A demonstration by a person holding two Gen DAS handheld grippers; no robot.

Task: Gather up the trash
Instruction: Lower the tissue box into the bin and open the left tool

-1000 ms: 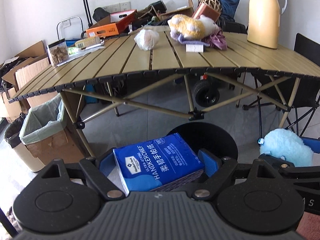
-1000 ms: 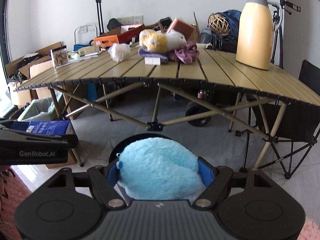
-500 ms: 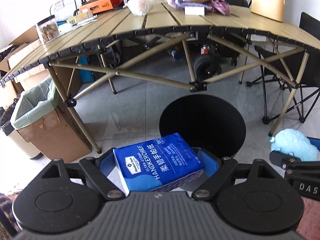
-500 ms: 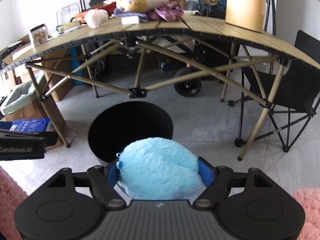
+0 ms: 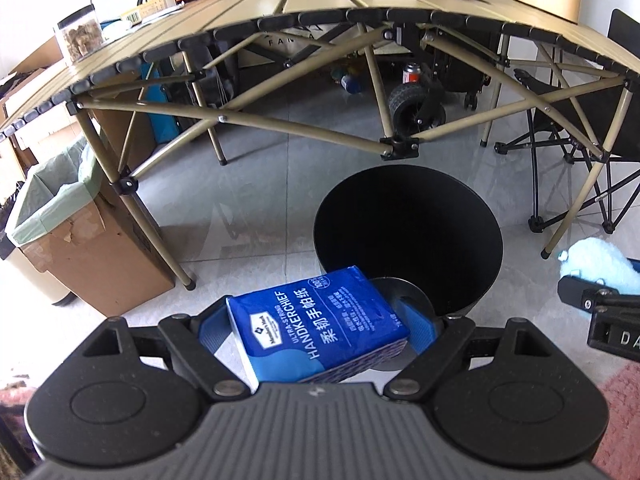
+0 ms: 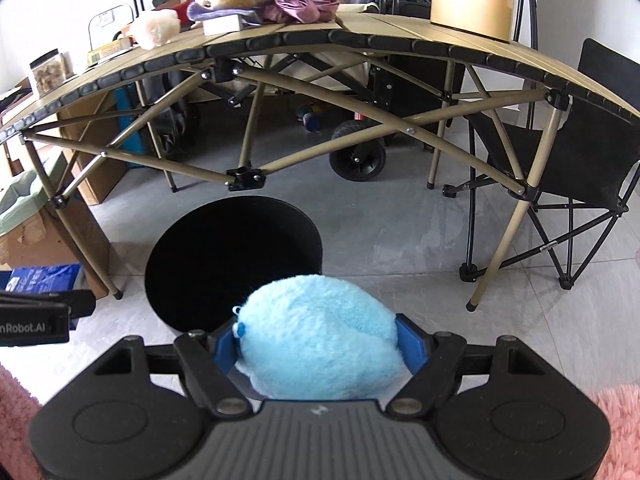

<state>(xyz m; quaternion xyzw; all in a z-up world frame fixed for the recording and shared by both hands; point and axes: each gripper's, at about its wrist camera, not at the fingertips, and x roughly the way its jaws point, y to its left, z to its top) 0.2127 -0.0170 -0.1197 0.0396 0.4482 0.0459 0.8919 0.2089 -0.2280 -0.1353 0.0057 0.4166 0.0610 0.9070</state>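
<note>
My left gripper [image 5: 316, 324] is shut on a blue handkerchief tissue pack [image 5: 316, 332], held just at the near rim of a round black bin [image 5: 408, 236] on the floor. My right gripper [image 6: 316, 340] is shut on a fluffy light-blue plush [image 6: 316, 344], also at the near edge of the same black bin [image 6: 232, 264]. In the left wrist view the plush [image 5: 600, 264] shows at the far right; in the right wrist view the tissue pack [image 6: 44, 276] shows at the far left. The bin's inside is dark and its contents are hidden.
A tan folding table [image 5: 320, 12] with crossed legs stands beyond the bin, carrying plush toys, a box and a jar. A cardboard box with a green liner [image 5: 68, 232] sits left. A black folding chair [image 6: 580, 160] stands right. Pink rug edges [image 6: 616, 420] lie near me.
Both grippers have sunk and tilted downward toward the black bin, which has grown larger in both views. The table top has slid upward out of the frames. Both grips are unchanged.
</note>
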